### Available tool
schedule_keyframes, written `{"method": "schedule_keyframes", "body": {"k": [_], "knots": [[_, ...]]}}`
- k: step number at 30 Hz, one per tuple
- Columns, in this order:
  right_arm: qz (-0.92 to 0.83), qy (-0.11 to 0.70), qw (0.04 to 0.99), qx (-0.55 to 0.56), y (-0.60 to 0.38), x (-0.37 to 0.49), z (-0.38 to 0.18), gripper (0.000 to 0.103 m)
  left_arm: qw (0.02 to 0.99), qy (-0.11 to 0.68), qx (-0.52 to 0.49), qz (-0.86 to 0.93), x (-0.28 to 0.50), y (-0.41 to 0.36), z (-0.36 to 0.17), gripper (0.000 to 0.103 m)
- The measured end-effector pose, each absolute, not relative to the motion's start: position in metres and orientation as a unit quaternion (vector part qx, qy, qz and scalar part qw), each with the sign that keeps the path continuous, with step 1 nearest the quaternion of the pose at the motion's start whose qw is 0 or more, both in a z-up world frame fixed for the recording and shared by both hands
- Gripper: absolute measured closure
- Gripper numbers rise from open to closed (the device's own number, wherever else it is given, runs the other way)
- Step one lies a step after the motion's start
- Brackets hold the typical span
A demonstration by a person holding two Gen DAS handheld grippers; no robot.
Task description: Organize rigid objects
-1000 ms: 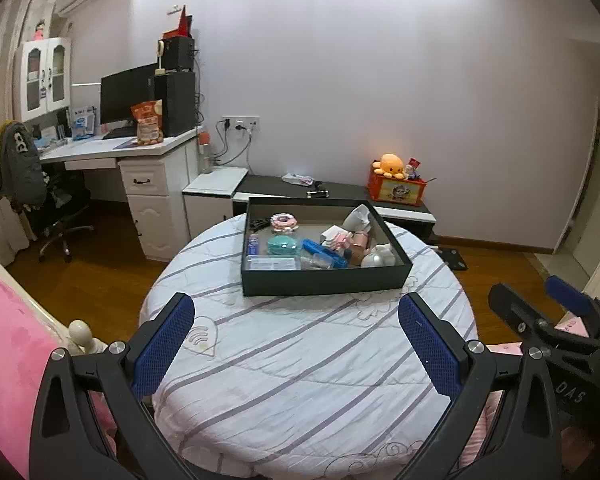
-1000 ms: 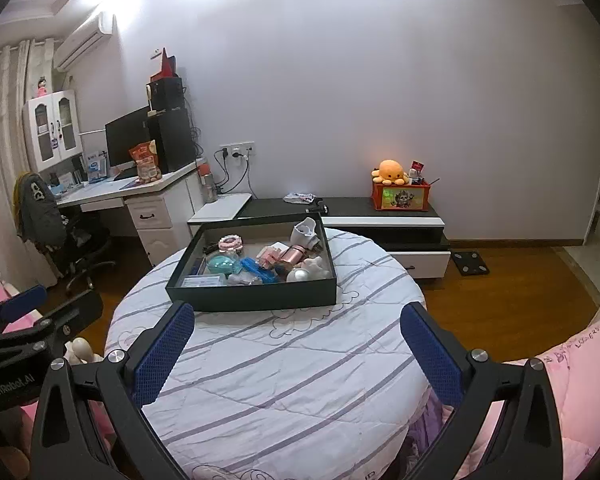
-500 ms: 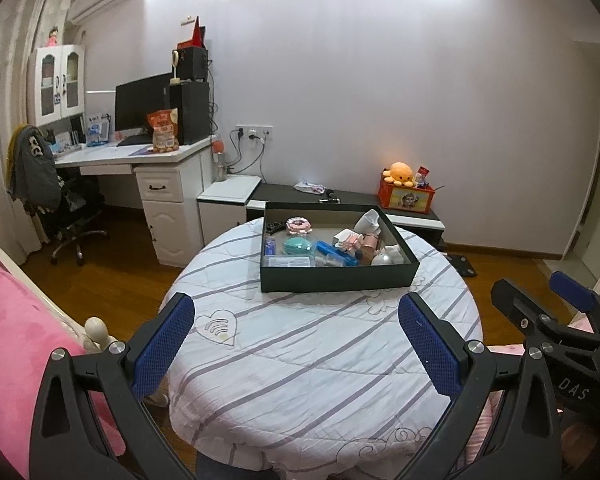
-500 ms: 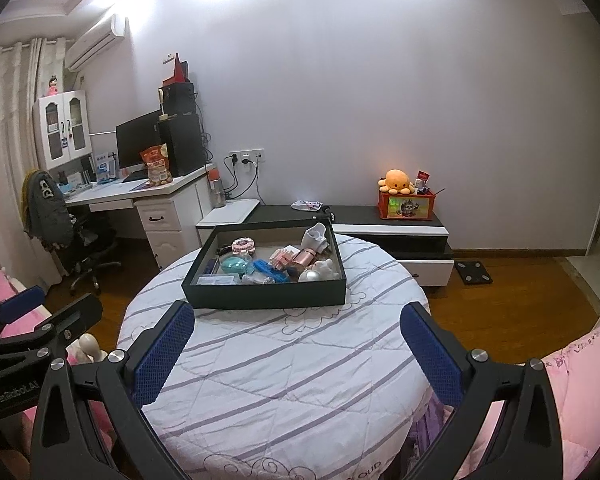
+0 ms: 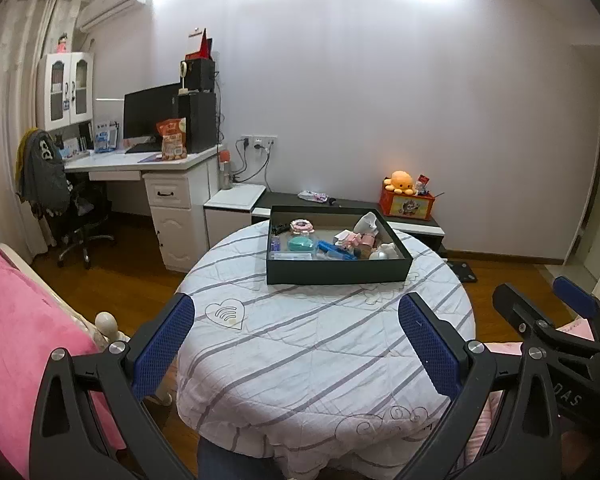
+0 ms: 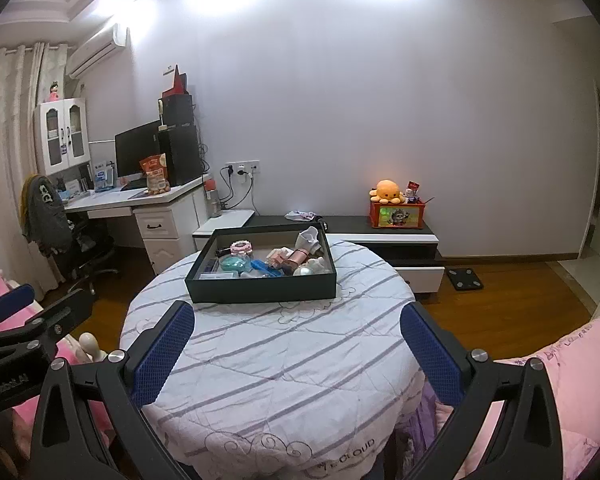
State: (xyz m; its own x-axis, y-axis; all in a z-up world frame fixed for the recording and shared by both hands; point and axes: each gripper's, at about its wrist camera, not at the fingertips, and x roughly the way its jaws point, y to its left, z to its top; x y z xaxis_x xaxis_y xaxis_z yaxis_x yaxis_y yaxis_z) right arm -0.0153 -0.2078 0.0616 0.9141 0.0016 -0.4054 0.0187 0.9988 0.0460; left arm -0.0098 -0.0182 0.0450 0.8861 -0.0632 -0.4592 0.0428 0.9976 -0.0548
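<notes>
A home bedroom: pink bedding (image 5: 16, 320), computer desk (image 5: 140, 162), plush octopus (image 5: 399, 181).

Tablecloth (image 5: 320, 344): white, grey stripes. Box (image 5: 336, 271): dark green-black. Gripper pads (image 5: 164, 346): blue mesh. Blanket (image 5: 16, 320), lower left: pink.

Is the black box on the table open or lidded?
Open: the box has no lid, and small items lie visible inside it in both views.
</notes>
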Motion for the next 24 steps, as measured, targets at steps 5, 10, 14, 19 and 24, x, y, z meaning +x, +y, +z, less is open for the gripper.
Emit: {"method": "schedule_keyframes", "body": {"k": [5, 10, 14, 19, 24], "knots": [[-0.008, 0.199, 0.980, 0.027, -0.212, -0.020, 0.061, 0.000, 0.973, 0.230, -0.011, -0.023, -0.011, -0.023, 0.046, 0.000], [-0.007, 0.198, 0.980, 0.028, -0.214, -0.021, 0.060, 0.000, 0.971, 0.237, -0.011, -0.026, -0.008, -0.024, 0.041, 0.000], [-0.009, 0.200, 0.979, 0.028, -0.214, -0.019, 0.060, 0.000, 0.970, 0.241, -0.013, -0.022, -0.006, -0.024, 0.038, 0.000], [-0.013, 0.200, 0.979, 0.032, -0.216, -0.017, 0.060, 0.000, 0.971, 0.239, -0.009, -0.018, -0.004, -0.028, 0.038, 0.000], [-0.015, 0.200, 0.979, 0.033, -0.217, -0.014, 0.060, 0.000, 0.968, 0.249, -0.019, -0.019, -0.001, -0.024, 0.037, 0.000]]}}
